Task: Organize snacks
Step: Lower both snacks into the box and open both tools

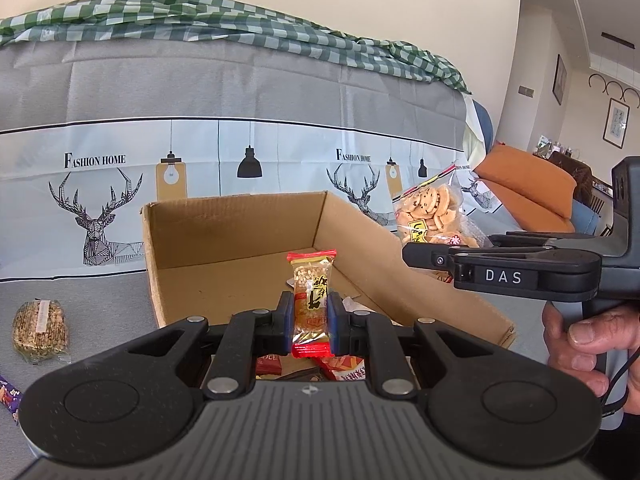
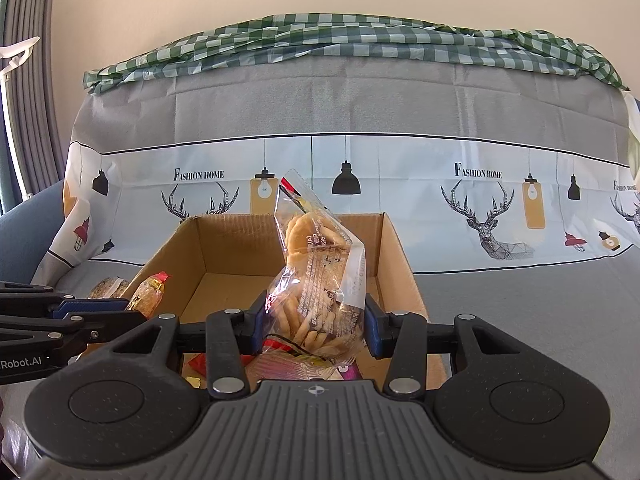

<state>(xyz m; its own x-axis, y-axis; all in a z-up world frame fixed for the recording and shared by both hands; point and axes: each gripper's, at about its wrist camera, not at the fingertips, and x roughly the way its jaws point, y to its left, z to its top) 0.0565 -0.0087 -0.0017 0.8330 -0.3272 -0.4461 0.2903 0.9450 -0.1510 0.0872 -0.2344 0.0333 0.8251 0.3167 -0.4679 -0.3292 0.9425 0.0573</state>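
Holding a snack in each hand, we are at the drop-off step, poised over the box (image 1: 240,256). Our left gripper (image 1: 311,318) has its fingers (image 1: 285,316) pinching a bar (image 1: 312,300) in a clear wrapper with red ends; our right gripper (image 2: 314,320) pinches a bag (image 2: 316,276) of crackers, its fingers (image 2: 374,328) pressed into the bag's sides. Both snacks hang above the near end of the box, where other packets already lie.

Next, we judge, each hand should ease lower, spread its fingers and let go over bare cardboard.

The cloth (image 1: 280,148) behind reads "FASHION HOME". The right gripper's side shows "DAS", the left's "Robot.AI". The bar's print is Chinese characters, which we cannot make out. Another bar (image 1: 39,330) waits outside, left of the box.
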